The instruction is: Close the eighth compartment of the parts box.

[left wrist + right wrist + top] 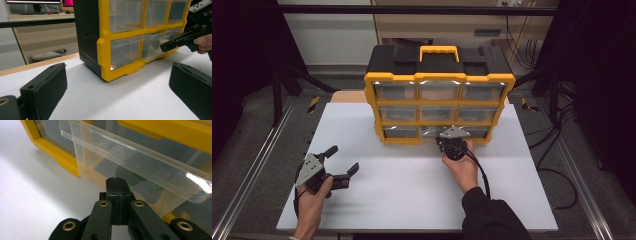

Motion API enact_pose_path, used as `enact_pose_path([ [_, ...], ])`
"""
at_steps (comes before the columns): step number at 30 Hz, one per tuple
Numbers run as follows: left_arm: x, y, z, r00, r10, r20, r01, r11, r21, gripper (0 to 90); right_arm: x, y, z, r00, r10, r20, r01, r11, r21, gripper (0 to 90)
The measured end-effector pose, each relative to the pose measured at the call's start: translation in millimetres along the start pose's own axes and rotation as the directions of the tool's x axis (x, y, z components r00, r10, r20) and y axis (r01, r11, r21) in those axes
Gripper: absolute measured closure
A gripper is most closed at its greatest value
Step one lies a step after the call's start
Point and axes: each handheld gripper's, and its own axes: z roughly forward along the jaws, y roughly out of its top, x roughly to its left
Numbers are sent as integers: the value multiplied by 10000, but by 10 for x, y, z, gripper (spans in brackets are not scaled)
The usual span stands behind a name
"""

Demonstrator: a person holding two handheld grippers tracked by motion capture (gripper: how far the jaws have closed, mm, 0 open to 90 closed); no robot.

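My right gripper [117, 182], jaws pressed together on nothing, sits just under the lip of the clear drawer [140, 157], which juts slightly from the organizer's [439, 77] bottom row, probably to hook it outward. My left gripper [343, 165], jaws spread, rests aside.

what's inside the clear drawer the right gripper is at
Through the clear drawer wall, a dark flat object with something green beside it; what they are is too blurred to tell. The right gripper is shut.
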Motion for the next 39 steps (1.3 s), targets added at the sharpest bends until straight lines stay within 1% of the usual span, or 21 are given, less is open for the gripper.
enact_pose_path([
  [1,-1,0,1,10000,5,4,-5,10000,2,11,-7,-1,7,10000,-75,5,75,10000,-33,900],
  [3,-1,1,-1,10000,7,2,-7,10000,-7,11,-11,2,17,10000,-67,27,68,10000,-57,900],
  [4,0,1,-2,10000,5,-1,-5,10000,-6,11,-3,7,19,10000,53,59,-53,10000,-4,900],
  [8,2,1,-3,10000,-7,-7,7,10000,-13,11,-7,9,33,10000,25,49,-25,10000,-19,900],
  [10,1,1,-1,10000,0,-2,0,10000,-6,11,-9,10,41,9999,105,53,-105,9999,-39,900],
  [12,0,1,-1,10000,2,-1,-2,10000,-2,11,-24,8,54,10000,17,61,-16,10000,-80,900],
  [19,1,2,-2,10000,-1,3,1,10000,-12,11,-15,11,69,9994,319,107,-318,9995,-27,900],
  [24,2,3,-4,10000,-2,-1,2,10000,-14,11,-28,16,84,9997,254,59,-254,9997,-33,900],
  [26,4,3,-5,10000,-11,-6,11,10000,-23,11,-37,19,89,9997,219,110,-219,9998,-3,900],
  [27,5,3,-5,10000,-13,-5,13,10000,-22,11,-42,20,90,9998,185,117,-185,9998,5,900],
  [28,6,3,-5,10000,-14,-4,14,10000,-23,11,-54,22,93,9999,54,126,-53,10000,-20,900],
  [29,6,3,-5,10000,-11,-3,11,10000,-20,11,-54,21,95,9999,86,114,-85,10000,-35,900],
  [30,5,3,-4,10000,-8,0,8,10000,-17,11,-61,21,98,9999,17,107,-16,10000,-59,900],
  [32,4,3,-3,10000,-4,5,4,10000,-15,11,-49,20,102,9998,190,100,-190,9998,-19,900],
  [39,4,3,-3,10000,-3,9,3,10000,-16,12,-42,20,112,9996,284,92,-283,9995,-114,900],
])
